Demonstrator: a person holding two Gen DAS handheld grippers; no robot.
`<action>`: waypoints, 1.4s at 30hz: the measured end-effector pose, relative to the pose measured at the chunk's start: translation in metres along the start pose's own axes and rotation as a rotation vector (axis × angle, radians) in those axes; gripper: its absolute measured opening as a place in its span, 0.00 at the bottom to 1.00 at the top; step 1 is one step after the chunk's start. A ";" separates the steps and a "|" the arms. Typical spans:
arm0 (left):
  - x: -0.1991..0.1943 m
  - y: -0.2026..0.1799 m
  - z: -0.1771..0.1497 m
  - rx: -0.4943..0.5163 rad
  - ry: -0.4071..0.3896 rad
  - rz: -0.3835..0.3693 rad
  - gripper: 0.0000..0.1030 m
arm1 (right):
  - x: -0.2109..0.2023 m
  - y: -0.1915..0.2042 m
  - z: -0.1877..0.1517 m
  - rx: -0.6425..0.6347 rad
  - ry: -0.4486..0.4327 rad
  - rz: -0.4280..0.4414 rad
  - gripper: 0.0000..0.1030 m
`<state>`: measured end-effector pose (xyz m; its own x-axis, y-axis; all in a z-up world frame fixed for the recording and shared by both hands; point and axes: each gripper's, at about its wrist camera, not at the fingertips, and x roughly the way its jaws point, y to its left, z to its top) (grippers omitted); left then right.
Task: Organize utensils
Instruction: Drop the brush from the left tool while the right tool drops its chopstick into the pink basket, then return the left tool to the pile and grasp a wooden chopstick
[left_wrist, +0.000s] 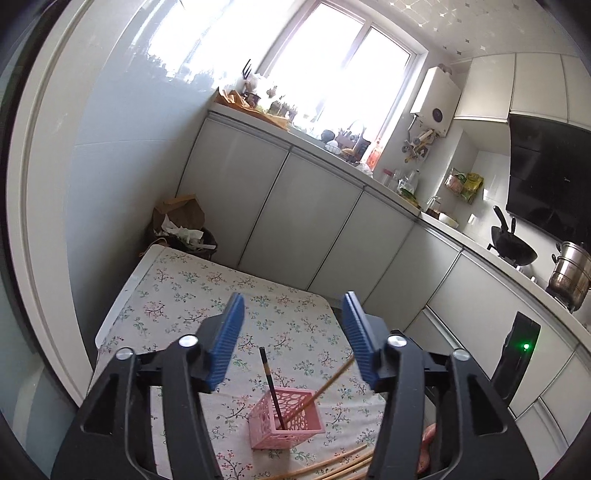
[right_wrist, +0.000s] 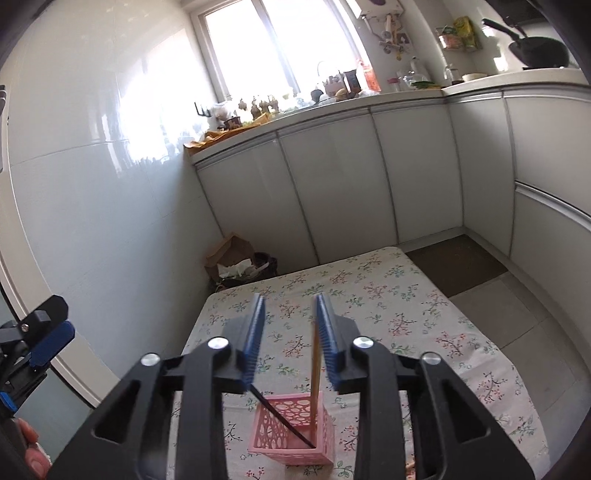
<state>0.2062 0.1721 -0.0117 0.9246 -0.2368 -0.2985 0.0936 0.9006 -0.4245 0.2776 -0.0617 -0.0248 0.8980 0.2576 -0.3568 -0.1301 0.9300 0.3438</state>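
Tongs: my right tongs (right_wrist: 290, 334) stand parted beside a bamboo chopstick (right_wrist: 315, 373) in the pink basket (right_wrist: 295, 435); left tongs (left_wrist: 293, 338) wide, empty. Loose chopsticks (left_wrist: 332, 465) lie on the bench (left_wrist: 177, 291); next I'd collect those.

Daylit, bright overall; sole visible source = window (left_wrist: 340, 62) (right_wrist: 273, 40), blown out to white in both views, no detail thru glass. Strong glare + reflected window on glossy wall (left_wrist: 122, 122) (right_wrist: 110, 122). Items on counter (left_wrist: 325, 147) (right_wrist: 321, 105) backlit, near silhouette. Soft, faint shadows on floral cloth (left_wrist: 207, 295) (right_wrist: 388, 295); contrast low, slight haze near window. Heavy fisheye: cabinet lines bowed, black vignette at corners. Centre fairly sharp; edges soft. Blue pads (left_wrist: 227, 347) (right_wrist: 253, 332) close to lens, slightly blurred.
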 end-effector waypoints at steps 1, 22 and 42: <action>-0.001 -0.001 0.000 0.004 0.001 -0.002 0.52 | -0.002 -0.001 0.001 0.000 0.002 -0.007 0.30; 0.016 -0.083 -0.047 0.282 0.224 -0.169 0.93 | -0.137 -0.109 -0.075 0.090 0.007 -0.276 0.94; 0.221 -0.200 -0.241 0.884 0.961 -0.022 0.47 | -0.179 -0.198 -0.179 0.182 0.224 -0.245 0.94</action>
<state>0.3030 -0.1485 -0.1993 0.3225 -0.0871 -0.9425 0.6548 0.7396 0.1557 0.0668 -0.2453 -0.1848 0.7767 0.1030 -0.6214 0.1721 0.9143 0.3667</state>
